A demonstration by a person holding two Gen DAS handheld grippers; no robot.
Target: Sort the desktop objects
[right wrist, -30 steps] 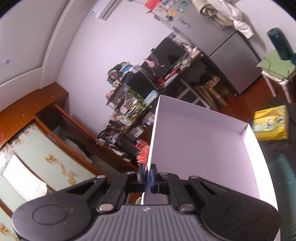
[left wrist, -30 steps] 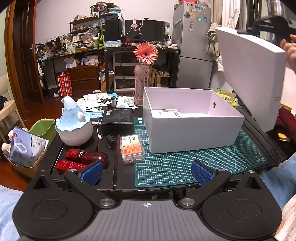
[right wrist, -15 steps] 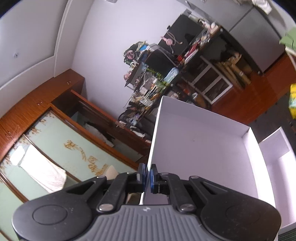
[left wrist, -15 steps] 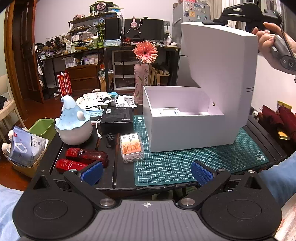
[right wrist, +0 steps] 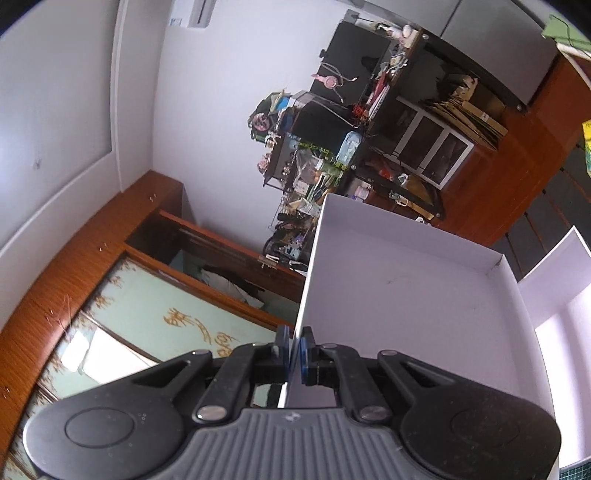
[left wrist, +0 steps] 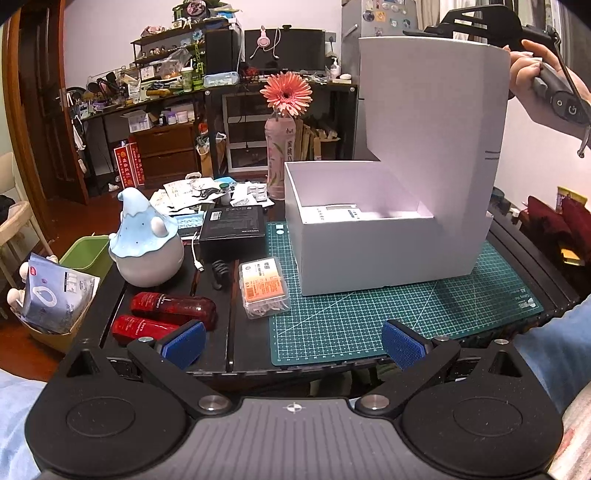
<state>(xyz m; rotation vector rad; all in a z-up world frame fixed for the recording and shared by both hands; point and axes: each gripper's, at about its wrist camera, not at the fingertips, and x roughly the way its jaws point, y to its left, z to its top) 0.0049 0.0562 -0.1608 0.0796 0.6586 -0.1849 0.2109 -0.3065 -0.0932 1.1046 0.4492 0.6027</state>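
Observation:
An open white box [left wrist: 364, 254] sits on the green cutting mat [left wrist: 388, 317]. Its white lid [left wrist: 436, 129] stands upright at the box's right end, lower edge near the mat. My right gripper [right wrist: 294, 349] is shut on the lid's [right wrist: 406, 314] rim; a hand [left wrist: 532, 70] holds that tool at the top right. My left gripper [left wrist: 291, 345] hangs open over the table's near edge, nothing between its blue pads. Left of the box lie a clear case with an orange label [left wrist: 263, 286], two red bottles [left wrist: 171, 306], a black box [left wrist: 233, 227] and a blue-capped figurine [left wrist: 146, 240].
A pink bottle with a gerbera flower [left wrist: 279, 147] stands behind the box. Papers and small packets [left wrist: 207, 194] litter the table's far left. A green bin [left wrist: 86, 251] and a bag [left wrist: 55, 291] sit on the floor at left. Shelves and a fridge [left wrist: 376, 22] fill the background.
The lid has swung from a tilted hold high at the right down to upright against the box's right end. The left gripper has stayed put.

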